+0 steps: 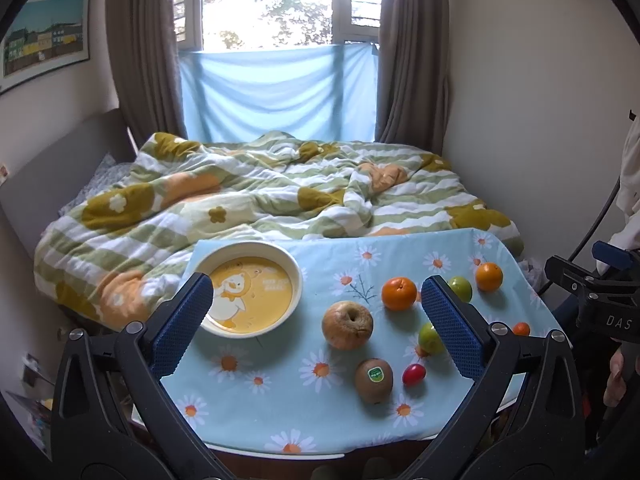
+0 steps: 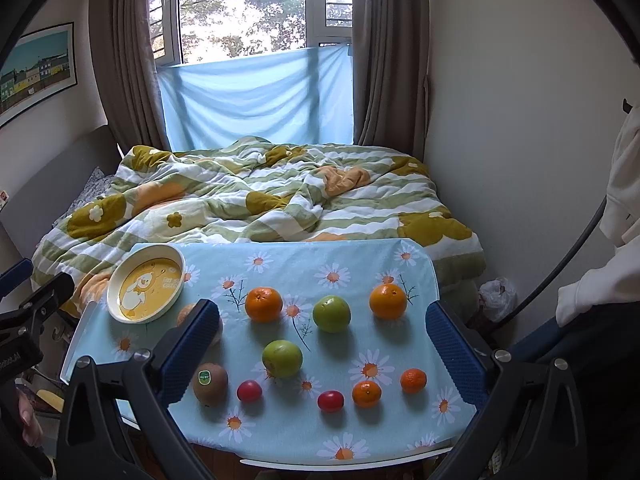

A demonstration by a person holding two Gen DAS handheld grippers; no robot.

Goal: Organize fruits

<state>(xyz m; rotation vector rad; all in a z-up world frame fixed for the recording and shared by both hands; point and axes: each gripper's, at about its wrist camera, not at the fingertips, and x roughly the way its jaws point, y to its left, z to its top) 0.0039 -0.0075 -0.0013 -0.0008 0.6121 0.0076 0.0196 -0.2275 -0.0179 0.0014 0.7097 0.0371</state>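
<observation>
A small table under a blue daisy cloth carries a cream bowl with a yellow duck print at its far left. Spread over the cloth are two oranges, two green apples, a kiwi, two cherry tomatoes and two mandarins. A wrinkled brown apple lies beside the bowl. My left gripper and right gripper both hang open above the near edge, holding nothing.
Behind the table lies a bed with a rumpled green and yellow quilt. A wall stands close on the right, with a person's white sleeve and a plastic bag on the floor there.
</observation>
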